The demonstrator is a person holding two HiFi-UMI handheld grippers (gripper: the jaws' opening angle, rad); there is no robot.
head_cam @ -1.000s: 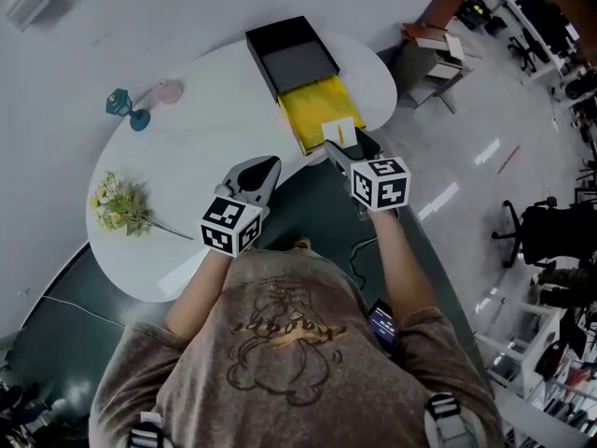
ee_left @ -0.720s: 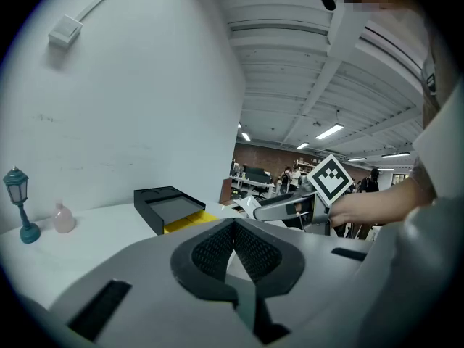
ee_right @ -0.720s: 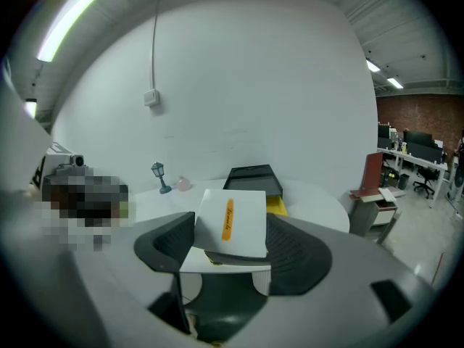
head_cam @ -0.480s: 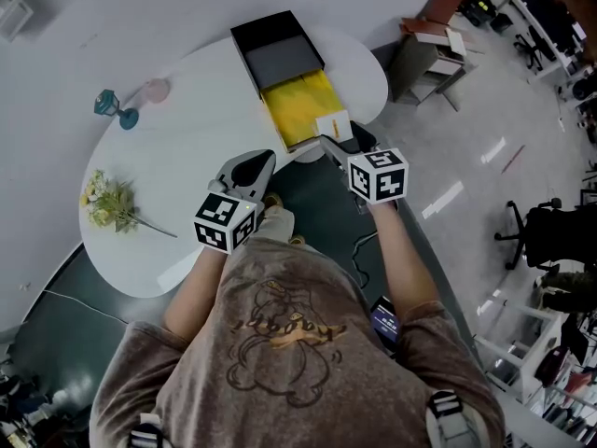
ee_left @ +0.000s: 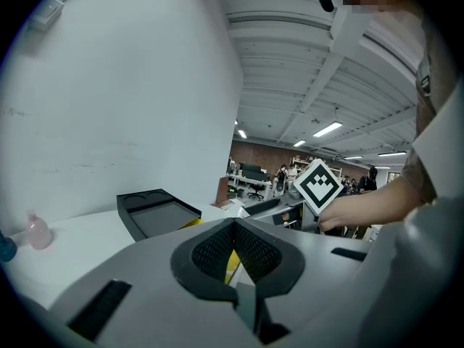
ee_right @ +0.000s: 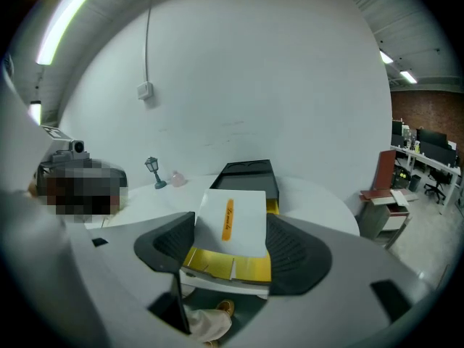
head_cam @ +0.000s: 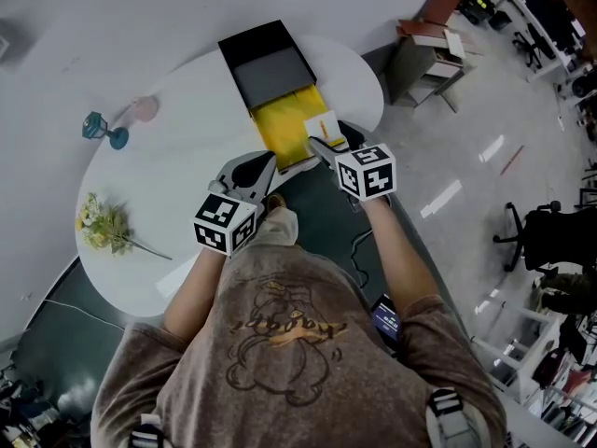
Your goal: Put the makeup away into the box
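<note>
A black box [head_cam: 266, 62] with a grey inside lies open on the white table [head_cam: 177, 157], its yellow part [head_cam: 280, 131] stretching to the near edge. My right gripper [head_cam: 322, 143] is shut on a flat white makeup box [head_cam: 316, 128] with an orange label. It holds the package over the yellow part's near end. In the right gripper view the white makeup box [ee_right: 232, 223] spans both pads, with the yellow part [ee_right: 217, 265] under it and the black box [ee_right: 246, 171] behind. My left gripper [head_cam: 262, 168] hovers at the table's edge left of the yellow part, shut on nothing.
A teal lamp figurine [head_cam: 93, 125] and a pink glass piece [head_cam: 143, 108] stand at the table's far left. A flower sprig [head_cam: 103, 224] lies near the left edge. A brown cabinet [head_cam: 424, 40] stands on the floor beyond the table's right end.
Both grippers have moved toward the open box. The right one has carried the white makeup box from beyond the table's edge to above the yellow part. The left stays shut.
</note>
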